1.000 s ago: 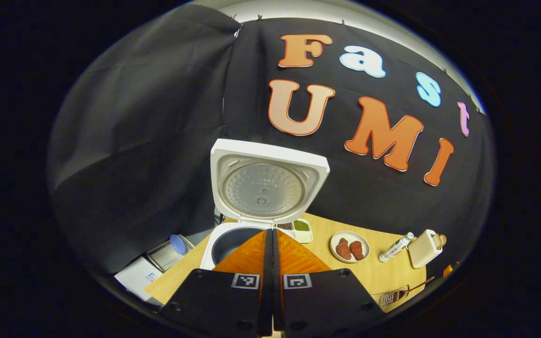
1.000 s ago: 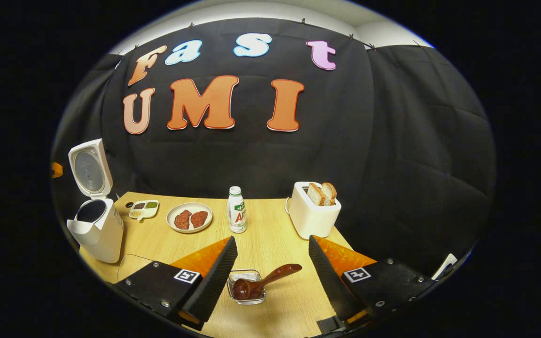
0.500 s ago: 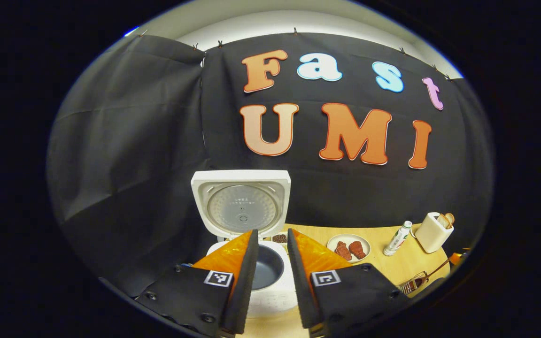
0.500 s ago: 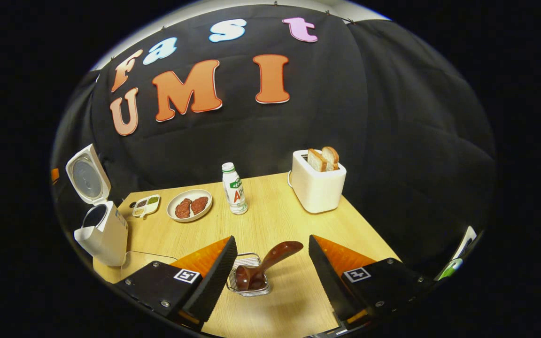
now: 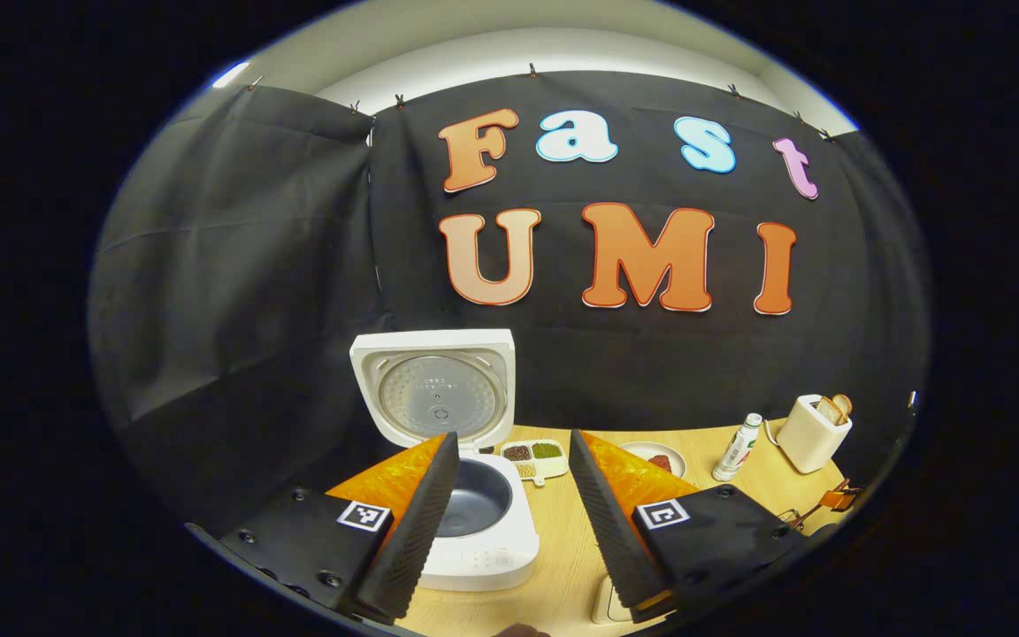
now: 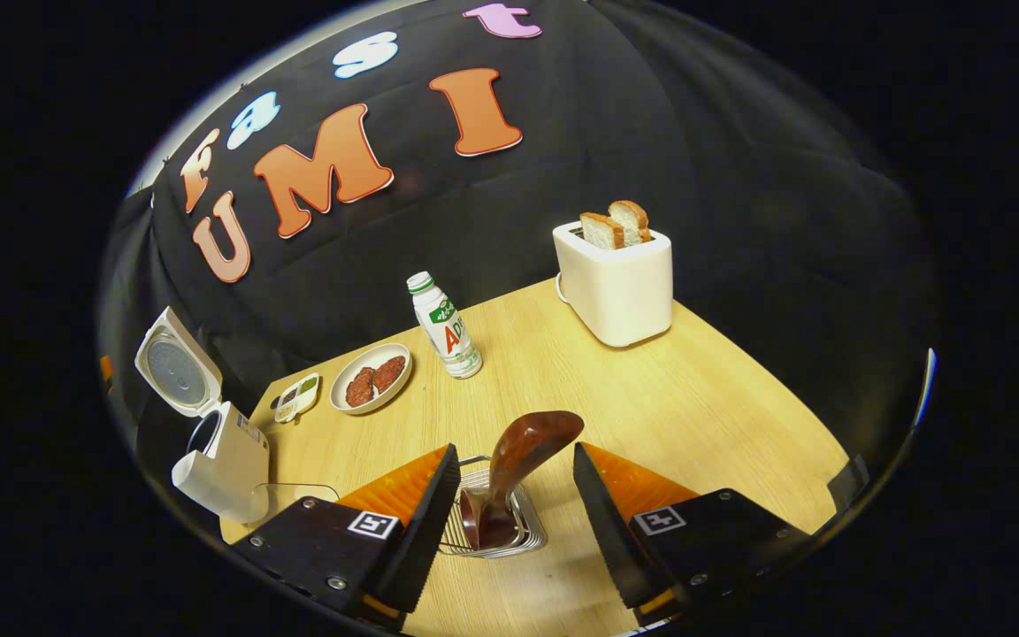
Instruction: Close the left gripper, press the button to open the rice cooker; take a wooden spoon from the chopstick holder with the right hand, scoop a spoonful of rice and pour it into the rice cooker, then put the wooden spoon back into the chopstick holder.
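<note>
Change: since half a second ago the left gripper (image 5: 509,473) has spread its jaws wider and drawn back from the rice cooker (image 5: 474,522), while the right gripper (image 6: 514,482) has come down closer over the wooden spoon (image 6: 514,469).
Left gripper: jaws wide apart, holding nothing; the rice cooker's front sits between and below the fingers, not touched.
Rice cooker: lid raised upright at the back, dark inner pot exposed; it stands at the table's (image 6: 651,398) left end.
Right gripper: jaws wide, fingers on either side of the spoon's handle, not pressing on it.
Wooden spoon: bowl down in the wire chopstick holder (image 6: 492,522), handle leaning up and away toward the toaster (image 6: 620,274).
Chopstick holder: near the table's front edge, well right of the rice cooker.
Seasoning dish (image 5: 536,453): just right of the rice cooker, behind it.
Plate (image 6: 371,379): right of the seasoning dish, with two reddish pieces on it.
Bottle (image 6: 445,326): upright, between the plate and the toaster.
Toaster: far right of the rice cooker, two bread slices standing in it.
</note>
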